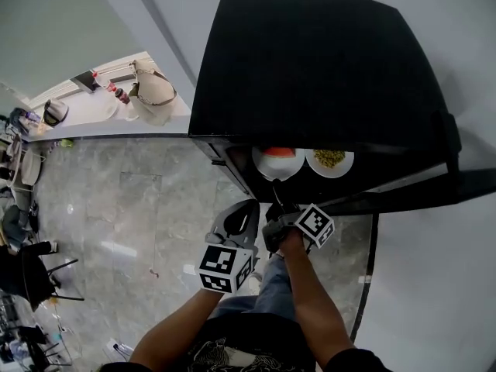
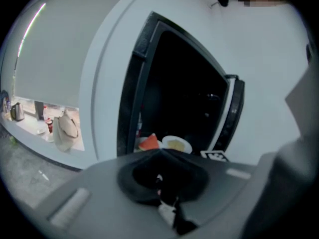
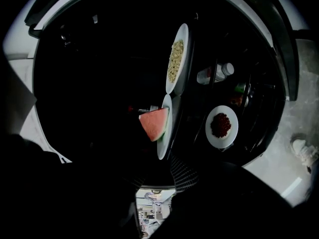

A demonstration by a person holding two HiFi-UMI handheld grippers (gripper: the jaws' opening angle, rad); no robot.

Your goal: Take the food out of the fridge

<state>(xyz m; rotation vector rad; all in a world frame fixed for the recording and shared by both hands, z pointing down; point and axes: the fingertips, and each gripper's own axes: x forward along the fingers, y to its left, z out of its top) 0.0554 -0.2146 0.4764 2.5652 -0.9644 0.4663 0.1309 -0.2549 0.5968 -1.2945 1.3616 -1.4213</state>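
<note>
The right gripper [image 3: 157,183], released, faces the plate [image 3: 163,143] just ahead; a pinch on its thin rim could tilt it and drop the watermelon [image 3: 153,123].

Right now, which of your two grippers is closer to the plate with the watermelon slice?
Right. The right gripper sits just in front of the watermelon plate at the open fridge. The left gripper is farther back and off to the left.
</note>
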